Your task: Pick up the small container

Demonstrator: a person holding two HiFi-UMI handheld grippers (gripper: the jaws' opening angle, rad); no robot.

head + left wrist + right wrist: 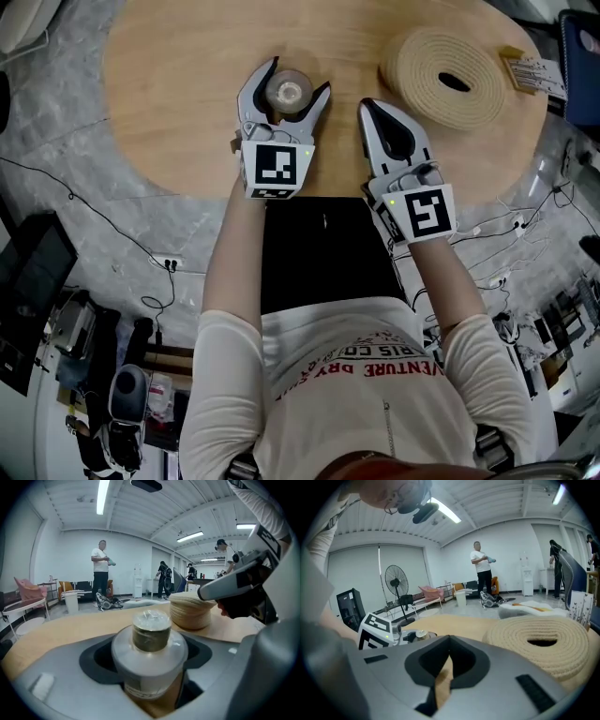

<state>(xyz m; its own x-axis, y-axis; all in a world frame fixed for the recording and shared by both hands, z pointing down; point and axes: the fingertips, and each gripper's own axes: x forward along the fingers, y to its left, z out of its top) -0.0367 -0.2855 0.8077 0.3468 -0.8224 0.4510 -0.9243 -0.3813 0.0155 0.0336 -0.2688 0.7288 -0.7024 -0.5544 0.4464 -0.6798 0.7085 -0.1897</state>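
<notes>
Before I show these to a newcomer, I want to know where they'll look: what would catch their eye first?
The small container, standing near the front edge of the wooden table, sits between the jaws of the left claw, seemingly gripped at its sides. Beyond the shut, empty right claw lies a big coil of pale rope.

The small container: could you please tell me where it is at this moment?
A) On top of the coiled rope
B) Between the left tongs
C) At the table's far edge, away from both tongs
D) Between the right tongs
B: the small container stands on the table right between the jaws of the left tongs, as the left gripper view also shows.
</notes>
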